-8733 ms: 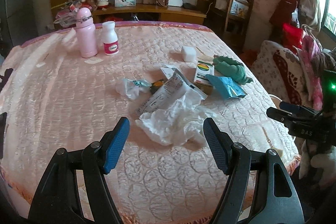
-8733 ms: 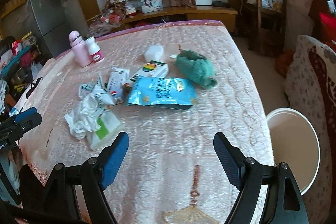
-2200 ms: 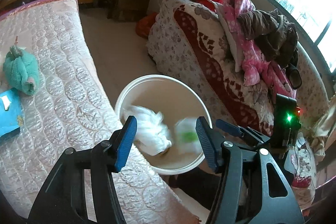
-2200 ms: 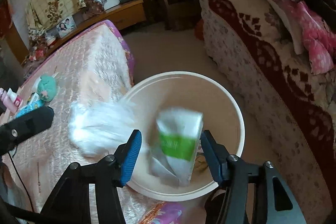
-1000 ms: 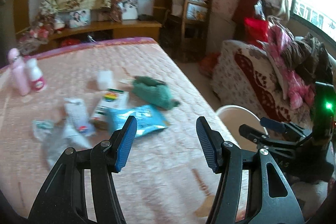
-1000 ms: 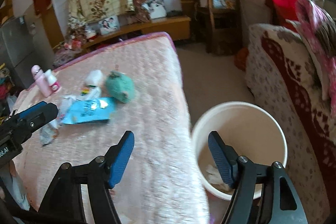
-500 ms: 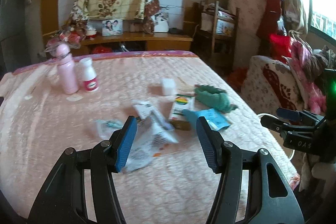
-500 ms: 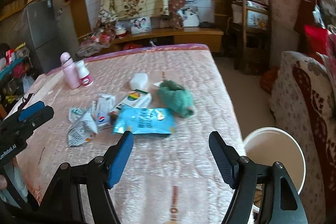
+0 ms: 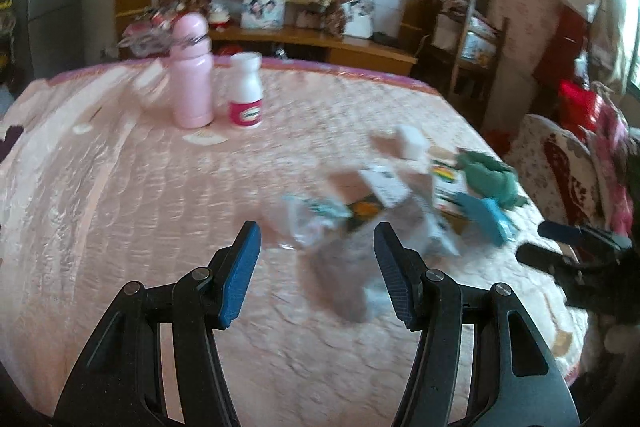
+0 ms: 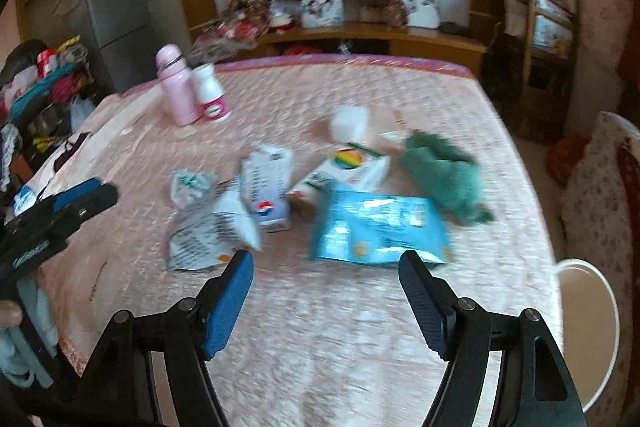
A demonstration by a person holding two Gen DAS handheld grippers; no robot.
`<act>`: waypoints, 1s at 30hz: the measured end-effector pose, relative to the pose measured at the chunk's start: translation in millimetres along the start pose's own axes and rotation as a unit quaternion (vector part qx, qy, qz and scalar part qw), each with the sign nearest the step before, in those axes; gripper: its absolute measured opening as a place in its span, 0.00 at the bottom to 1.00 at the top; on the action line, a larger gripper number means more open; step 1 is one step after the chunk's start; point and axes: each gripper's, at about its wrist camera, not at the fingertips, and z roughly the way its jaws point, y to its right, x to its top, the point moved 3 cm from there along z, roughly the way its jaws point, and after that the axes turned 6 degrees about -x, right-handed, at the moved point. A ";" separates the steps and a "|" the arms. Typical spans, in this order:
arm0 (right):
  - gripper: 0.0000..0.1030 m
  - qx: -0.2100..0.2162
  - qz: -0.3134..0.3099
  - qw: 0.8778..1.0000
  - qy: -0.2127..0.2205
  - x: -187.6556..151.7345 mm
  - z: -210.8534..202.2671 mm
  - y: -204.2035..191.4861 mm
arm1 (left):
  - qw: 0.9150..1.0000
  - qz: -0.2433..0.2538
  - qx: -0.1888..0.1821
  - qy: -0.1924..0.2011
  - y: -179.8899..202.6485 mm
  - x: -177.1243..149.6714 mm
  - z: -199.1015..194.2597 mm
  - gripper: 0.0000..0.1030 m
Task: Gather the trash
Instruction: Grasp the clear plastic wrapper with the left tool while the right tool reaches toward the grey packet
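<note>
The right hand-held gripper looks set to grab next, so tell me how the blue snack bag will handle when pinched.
The blue snack bag lies flat and creased, so it is probably near-empty, light and floppy. Its glossy film may slip between the fingers of the open right hand-held gripper. A pinch at one edge would likely let it droop.
</note>
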 end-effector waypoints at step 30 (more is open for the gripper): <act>0.35 0.204 0.045 0.966 -0.155 -25.2 58.6 -54.7 | 0.987 -0.055 -0.072 -0.135 -21.5 11.2 107.0 0.26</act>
